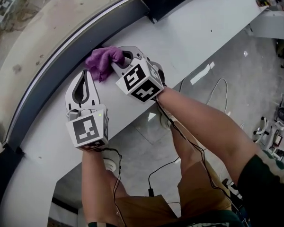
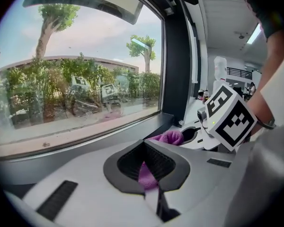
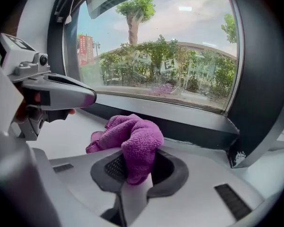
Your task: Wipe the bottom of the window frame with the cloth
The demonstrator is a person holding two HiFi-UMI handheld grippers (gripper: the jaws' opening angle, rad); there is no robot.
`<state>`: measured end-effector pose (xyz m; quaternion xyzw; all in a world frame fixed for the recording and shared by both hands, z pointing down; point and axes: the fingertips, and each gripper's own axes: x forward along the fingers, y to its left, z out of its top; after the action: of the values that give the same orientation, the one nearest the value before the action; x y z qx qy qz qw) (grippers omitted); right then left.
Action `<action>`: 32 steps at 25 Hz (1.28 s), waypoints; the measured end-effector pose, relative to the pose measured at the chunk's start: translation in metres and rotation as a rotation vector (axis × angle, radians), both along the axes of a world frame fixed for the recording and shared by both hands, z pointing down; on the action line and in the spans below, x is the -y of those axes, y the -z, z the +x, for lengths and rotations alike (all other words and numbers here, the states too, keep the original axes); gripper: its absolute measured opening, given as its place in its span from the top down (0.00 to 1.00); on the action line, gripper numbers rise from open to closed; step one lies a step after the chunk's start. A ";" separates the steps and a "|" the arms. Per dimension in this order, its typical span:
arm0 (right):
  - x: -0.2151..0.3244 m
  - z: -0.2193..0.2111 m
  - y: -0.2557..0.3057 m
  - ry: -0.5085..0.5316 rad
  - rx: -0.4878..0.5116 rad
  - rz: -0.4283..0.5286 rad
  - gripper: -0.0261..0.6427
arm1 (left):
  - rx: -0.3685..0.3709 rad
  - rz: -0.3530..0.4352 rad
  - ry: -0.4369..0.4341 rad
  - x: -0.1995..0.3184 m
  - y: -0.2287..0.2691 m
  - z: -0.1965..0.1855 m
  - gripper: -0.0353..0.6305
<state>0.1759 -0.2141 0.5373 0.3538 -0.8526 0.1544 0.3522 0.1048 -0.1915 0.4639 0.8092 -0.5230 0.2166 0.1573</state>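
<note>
A white sill (image 1: 194,27) is running under the curved window, with the dark bottom window frame (image 1: 61,65) lying between it and the glass (image 3: 156,56). Trees (image 3: 132,8) and hedges are showing outside, and cables (image 1: 217,86) are trailing over the floor below the sill's edge. The purple cloth (image 1: 103,63) is lying bunched on the sill right against the frame. The right gripper (image 1: 118,60) is reaching in from the right, forearm angled across the sill, its jaws clamping a fold of the cloth. The left gripper (image 1: 84,74) is sitting just beside it, pointing at the frame, its tip touching the cloth's left edge. Its jaws are meeting at the tips; a sliver of purple is showing in the slot behind them, and I cannot tell whether it is being pinched.
</note>
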 end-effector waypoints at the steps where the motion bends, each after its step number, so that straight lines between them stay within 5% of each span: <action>1: 0.002 0.006 0.000 -0.004 -0.001 0.001 0.83 | -0.001 -0.001 -0.007 0.002 -0.001 0.007 0.94; 7: 0.003 0.018 0.000 -0.050 -0.036 0.015 0.83 | 0.010 0.005 -0.063 -0.002 -0.004 0.019 0.94; 17: 0.023 0.077 -0.003 -0.101 -0.077 0.031 0.83 | -0.098 -0.029 -0.039 0.023 -0.006 0.074 0.94; 32: 0.036 0.138 -0.005 -0.191 -0.108 0.065 0.83 | -0.064 -0.050 -0.147 0.027 -0.008 0.125 0.94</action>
<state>0.3142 -0.2499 0.5420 0.4526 -0.7993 0.1402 0.3697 0.2303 -0.2182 0.4715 0.8476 -0.4514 0.2148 0.1777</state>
